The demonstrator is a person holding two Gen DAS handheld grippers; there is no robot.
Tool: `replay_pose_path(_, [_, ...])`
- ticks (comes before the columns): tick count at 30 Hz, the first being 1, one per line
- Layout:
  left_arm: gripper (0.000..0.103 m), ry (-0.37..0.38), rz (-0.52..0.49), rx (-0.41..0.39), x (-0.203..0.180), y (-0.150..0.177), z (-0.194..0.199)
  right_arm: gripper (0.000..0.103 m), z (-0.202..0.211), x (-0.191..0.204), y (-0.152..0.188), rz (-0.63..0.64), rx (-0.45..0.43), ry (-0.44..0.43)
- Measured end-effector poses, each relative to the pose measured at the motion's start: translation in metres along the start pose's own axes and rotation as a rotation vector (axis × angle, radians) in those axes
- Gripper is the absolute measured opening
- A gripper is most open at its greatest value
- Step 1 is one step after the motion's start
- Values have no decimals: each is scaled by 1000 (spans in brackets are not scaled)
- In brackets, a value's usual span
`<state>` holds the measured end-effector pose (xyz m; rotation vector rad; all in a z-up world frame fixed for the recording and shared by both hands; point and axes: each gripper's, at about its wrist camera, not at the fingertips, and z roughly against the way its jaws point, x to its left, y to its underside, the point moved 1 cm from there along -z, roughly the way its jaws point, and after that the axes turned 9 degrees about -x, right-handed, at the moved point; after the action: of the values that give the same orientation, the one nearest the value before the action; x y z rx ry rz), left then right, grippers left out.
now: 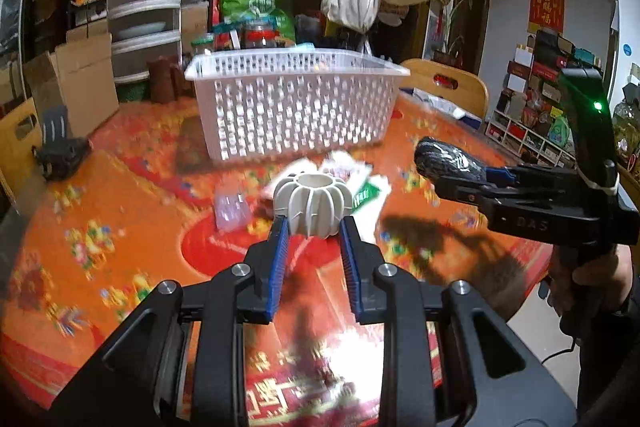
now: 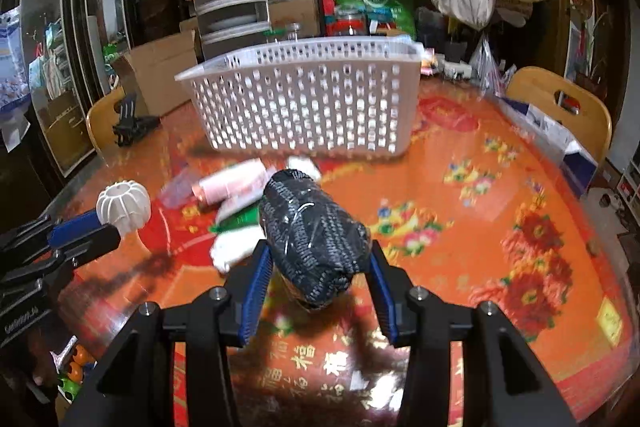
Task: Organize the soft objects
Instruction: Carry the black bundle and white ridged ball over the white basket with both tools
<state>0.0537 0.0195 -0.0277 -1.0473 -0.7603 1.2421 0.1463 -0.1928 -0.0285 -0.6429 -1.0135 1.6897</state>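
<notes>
Here the left gripper [image 1: 312,223] has its jaws clenched on a white ribbed ball [image 1: 312,205]; the right gripper [image 2: 318,259] grasps a dark wrapped bundle [image 2: 314,235]. Only the right view shows a pink roll [image 2: 230,183]. The far basket [image 1: 296,103] hides its contents.

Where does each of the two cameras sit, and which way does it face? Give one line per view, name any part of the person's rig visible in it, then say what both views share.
Left wrist: sits behind the left gripper, looking forward across the table at the white ribbed ball it holds; the right gripper and hand show at right.
Right wrist: sits behind the right gripper, looking at its dark wrapped bundle; the left gripper enters at left.
Shared: white basket, orange tablecloth, ball, bundle.
</notes>
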Motion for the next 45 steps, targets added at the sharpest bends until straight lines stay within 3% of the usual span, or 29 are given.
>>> replay_pose_path(11, [24,-44,-47,-92,1,-76,-2,46,18,4,-66,63,-93,-32])
replay_pose_path(21, [24,-97,-56,-105,5,-145,-48,46,2,-9,-126,94,-112,-14])
replay_pose_path(31, [24,-163,-76,-61,10,-185,-124,45,-45,-23,-160,93,-66,-1])
replay_pose_path(45, [24,-210,-72,86,45,-202,-241,45,-135,-23,-189,96,48,-8])
